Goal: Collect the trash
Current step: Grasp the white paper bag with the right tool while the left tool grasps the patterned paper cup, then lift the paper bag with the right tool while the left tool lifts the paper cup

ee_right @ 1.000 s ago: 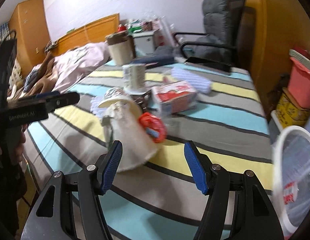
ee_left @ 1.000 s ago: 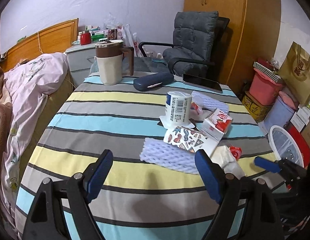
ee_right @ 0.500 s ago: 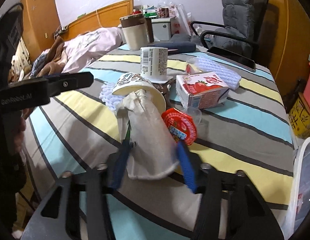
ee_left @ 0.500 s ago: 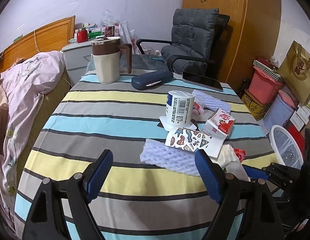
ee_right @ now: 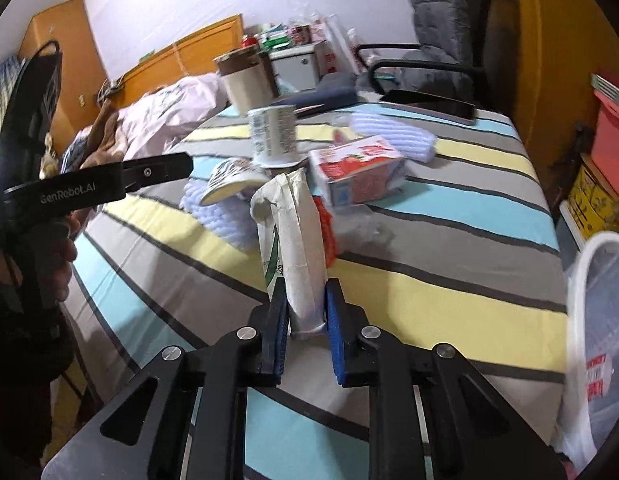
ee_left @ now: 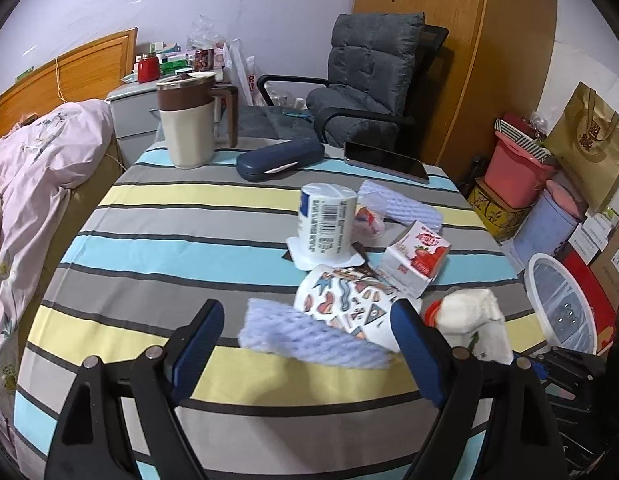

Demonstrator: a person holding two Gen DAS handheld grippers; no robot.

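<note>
Trash lies in a heap on the striped tablecloth (ee_left: 169, 216). My right gripper (ee_right: 305, 300) is shut on a crumpled white paper bag (ee_right: 293, 232), squeezed narrow between the blue pads; the same bag (ee_left: 477, 320) shows at the right of the left wrist view. My left gripper (ee_left: 305, 320) stands open, with a purple foam net (ee_left: 309, 340) and a patterned paper cup (ee_left: 349, 304) lying between and beyond its fingers. Behind these are an upturned yogurt cup (ee_left: 327, 220), a strawberry milk carton (ee_left: 417, 256) and a red lid (ee_left: 429, 314).
A white bin with a clear liner (ee_right: 597, 320) stands beside the table's right edge. At the back of the table are a mug (ee_left: 187, 124), a dark blue case (ee_left: 279, 158), a phone (ee_left: 385, 160) and another foam net (ee_left: 397, 204). A bed lies left, a chair behind.
My right gripper has closed from wide open onto the white paper bag, pinching it narrow. My left gripper has stayed open and nearly still.
</note>
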